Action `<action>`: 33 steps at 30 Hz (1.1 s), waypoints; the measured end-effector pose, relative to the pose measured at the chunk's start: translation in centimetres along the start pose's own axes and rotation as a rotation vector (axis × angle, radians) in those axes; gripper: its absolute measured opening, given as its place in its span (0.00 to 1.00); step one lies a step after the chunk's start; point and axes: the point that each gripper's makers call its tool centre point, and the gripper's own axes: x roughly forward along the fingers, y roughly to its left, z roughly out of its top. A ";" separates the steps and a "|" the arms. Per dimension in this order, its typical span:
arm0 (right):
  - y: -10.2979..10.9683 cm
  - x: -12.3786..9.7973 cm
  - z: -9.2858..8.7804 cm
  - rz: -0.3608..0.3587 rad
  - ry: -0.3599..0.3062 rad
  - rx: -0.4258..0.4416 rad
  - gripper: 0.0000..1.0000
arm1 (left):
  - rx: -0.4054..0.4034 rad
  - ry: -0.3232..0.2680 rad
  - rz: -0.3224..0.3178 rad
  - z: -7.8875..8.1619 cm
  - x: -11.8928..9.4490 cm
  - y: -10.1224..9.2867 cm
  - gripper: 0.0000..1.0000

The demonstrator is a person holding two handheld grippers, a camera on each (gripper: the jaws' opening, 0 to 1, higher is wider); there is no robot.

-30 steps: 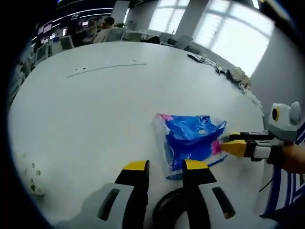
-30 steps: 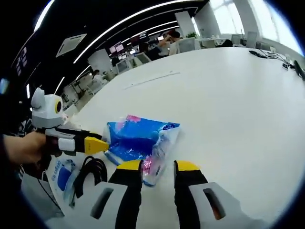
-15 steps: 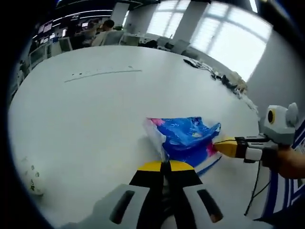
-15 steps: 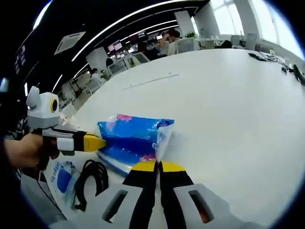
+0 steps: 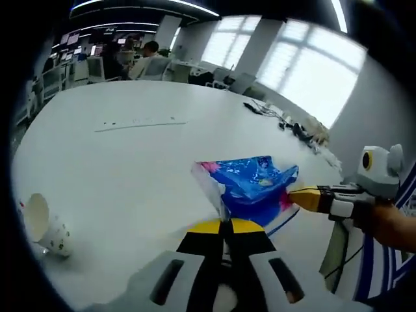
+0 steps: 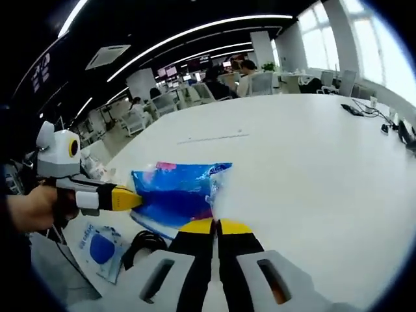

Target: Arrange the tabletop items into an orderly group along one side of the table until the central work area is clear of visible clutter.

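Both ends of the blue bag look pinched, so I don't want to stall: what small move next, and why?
Probably carry the bag sideways together toward the table edge. The left gripper and right gripper are each shut on an opposite edge, and the bag sits mid-table.

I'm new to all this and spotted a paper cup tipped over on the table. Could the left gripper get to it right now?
Probably not yet. The left gripper has its fingers shut on the blue plastic bag, so it is occupied. The paper cup lies apart on the white table with nothing between them.
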 end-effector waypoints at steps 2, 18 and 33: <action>-0.2 -0.5 0.5 0.007 -0.014 -0.001 0.00 | 0.007 -0.011 0.011 0.5 0.1 -0.4 0.00; -7.4 -0.3 1.3 0.070 0.028 -0.023 0.00 | 0.024 -0.007 0.094 1.4 5.7 -4.4 0.00; -11.1 3.1 0.3 0.083 0.091 -0.059 0.00 | 0.000 0.040 0.143 0.9 10.6 -3.5 0.00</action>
